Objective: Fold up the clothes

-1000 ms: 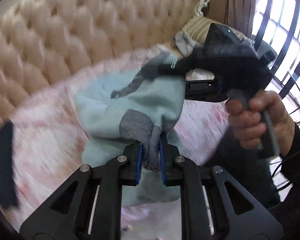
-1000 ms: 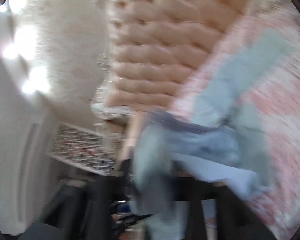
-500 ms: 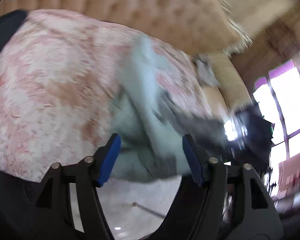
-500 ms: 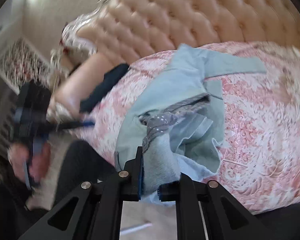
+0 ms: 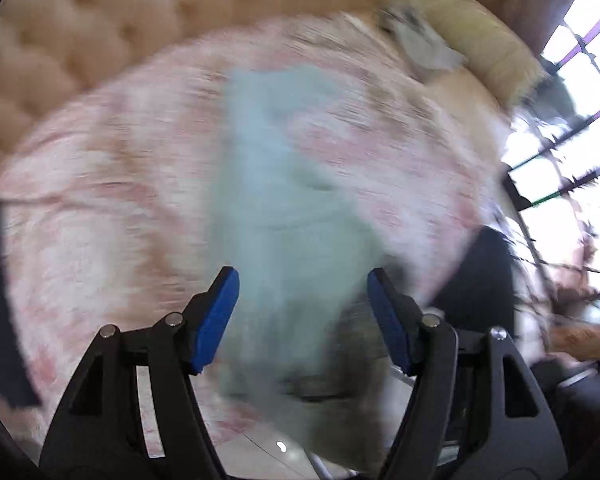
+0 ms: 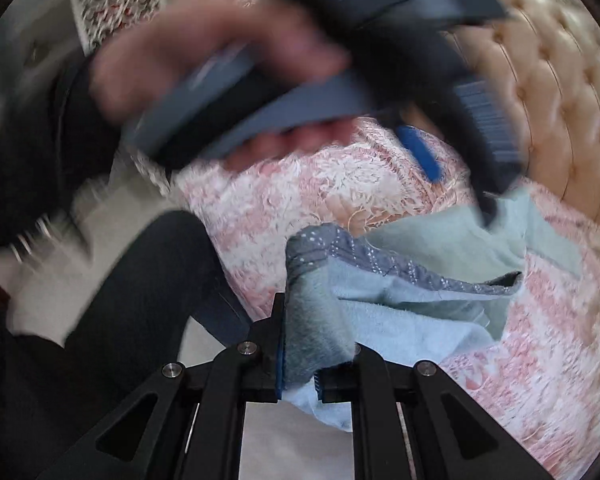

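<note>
**Right side has the garment, left side is wide open**

Quick status from my end. I'll use the bed (image 5: 100, 184) as the landmark, the one with the pink-and-white patterned cover.

The garment (image 6: 432, 280) is a light blue fleecy thing with a grey dotted trim (image 6: 380, 262). It lies on the bed's near edge, crumpled, part of it spreading up toward the tufted headboard (image 6: 556, 92) and part hanging off the edge toward the floor.

Right gripper (image 6: 298, 364): jaws pinched on a bunched fold of the garment, right at the bed's edge. The cloth fills the gap between the blue pads, so that grip reads as solid.

Left gripper (image 5: 302, 320): jaws spread wide with nothing between the pads. The garment (image 5: 284, 216) sits beyond them in the left wrist view, running from the bed's near edge toward the headboard (image 5: 80, 32). That view is heavily smeared, so I can't tell if the tips touch the cloth.

From the right wrist camera I see the left gripper (image 6: 456, 176) above the bed, over the garment, with the hand (image 6: 204, 52) on its handle, all blurred. A dark trouser leg (image 6: 148, 280) stands just beside the bed's edge.

There's a dark item (image 5: 0, 300) at the bed's left side, too blurred to identify.
</note>
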{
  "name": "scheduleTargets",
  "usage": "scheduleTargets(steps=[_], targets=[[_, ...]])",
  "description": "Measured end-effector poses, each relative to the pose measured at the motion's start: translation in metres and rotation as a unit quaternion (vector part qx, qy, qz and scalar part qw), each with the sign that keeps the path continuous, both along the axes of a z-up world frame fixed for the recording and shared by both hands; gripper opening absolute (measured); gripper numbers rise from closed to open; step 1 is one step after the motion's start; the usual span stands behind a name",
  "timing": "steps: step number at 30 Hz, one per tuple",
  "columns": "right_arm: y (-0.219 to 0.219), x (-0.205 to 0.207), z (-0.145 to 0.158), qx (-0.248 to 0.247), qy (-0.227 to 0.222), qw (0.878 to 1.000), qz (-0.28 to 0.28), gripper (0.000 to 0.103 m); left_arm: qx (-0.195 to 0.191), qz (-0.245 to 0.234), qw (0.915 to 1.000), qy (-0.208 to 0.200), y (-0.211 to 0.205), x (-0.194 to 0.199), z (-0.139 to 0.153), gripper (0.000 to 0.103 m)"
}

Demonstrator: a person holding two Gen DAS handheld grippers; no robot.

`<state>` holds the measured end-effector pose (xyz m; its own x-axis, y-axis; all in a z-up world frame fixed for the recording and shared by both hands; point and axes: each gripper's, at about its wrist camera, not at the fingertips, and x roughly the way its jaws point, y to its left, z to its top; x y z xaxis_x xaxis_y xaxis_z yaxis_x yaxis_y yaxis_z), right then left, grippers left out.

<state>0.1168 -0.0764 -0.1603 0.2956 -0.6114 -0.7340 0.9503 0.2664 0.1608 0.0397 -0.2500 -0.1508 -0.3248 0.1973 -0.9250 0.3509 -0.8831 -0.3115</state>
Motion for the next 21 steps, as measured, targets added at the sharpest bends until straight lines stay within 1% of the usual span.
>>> scheduleTargets(steps=[1,3,5,7,8,9,10,11,12,14,16,17,19,20,21], targets=[[-0.001,0.006,0.000,-0.002,0.012,1.000,0.008,0.011,0.006,-0.018,0.9995,-0.024,0.007,-0.010,-0.004,0.069],[0.001,0.008,0.001,-0.011,0.026,1.000,0.013,0.011,-0.014,-0.058,0.9961,-0.065,0.026,-0.026,-0.012,0.069],[0.003,0.010,0.002,-0.020,0.040,0.999,0.017,0.011,-0.063,-0.093,0.9893,-0.092,0.044,-0.037,-0.022,0.070],[0.001,0.014,0.004,-0.025,0.048,0.998,0.021,0.011,-0.110,-0.121,0.9759,-0.145,0.055,-0.047,-0.041,0.072],[0.001,0.014,0.004,-0.025,0.050,0.998,0.023,0.011,-0.142,-0.131,0.9671,-0.165,0.056,-0.049,-0.050,0.071],[0.001,0.014,0.003,-0.026,0.051,0.998,0.025,0.011,-0.179,-0.144,0.9558,-0.184,0.056,-0.050,-0.058,0.057],[0.000,0.012,0.003,-0.027,0.054,0.998,0.018,0.011,-0.216,-0.156,0.9426,-0.201,0.056,-0.051,-0.066,0.015],[-0.002,0.011,0.002,-0.028,0.057,0.998,0.012,0.011,-0.236,-0.150,0.9384,-0.203,0.050,-0.050,-0.066,0.005],[-0.003,0.010,0.002,-0.030,0.060,0.998,0.005,0.011,-0.245,-0.132,0.9407,-0.194,0.040,-0.047,-0.061,0.005],[-0.007,0.006,0.000,-0.032,0.065,0.997,-0.008,0.015,-0.260,-0.087,0.9486,-0.158,0.020,-0.041,-0.038,0.004],[-0.016,-0.005,0.001,-0.040,0.063,0.996,-0.042,0.015,-0.271,-0.046,0.9556,-0.105,0.005,-0.029,0.000,0.004],[-0.019,-0.009,0.002,-0.040,0.057,0.996,-0.057,0.016,-0.276,-0.026,0.9577,-0.077,-0.001,-0.023,0.021,0.004],[-0.026,-0.028,0.004,-0.041,0.023,0.993,-0.104,0.024,-0.299,0.003,0.9538,-0.029,-0.013,-0.009,0.064,0.004],[-0.026,-0.038,0.004,-0.043,0.004,0.991,-0.127,0.043,-0.308,0.017,0.9513,-0.009,-0.019,-0.001,0.084,0.004],[-0.027,-0.048,0.005,-0.044,-0.016,0.988,-0.149,0.065,-0.317,0.031,0.9480,0.012,-0.025,0.007,0.103,0.004]])
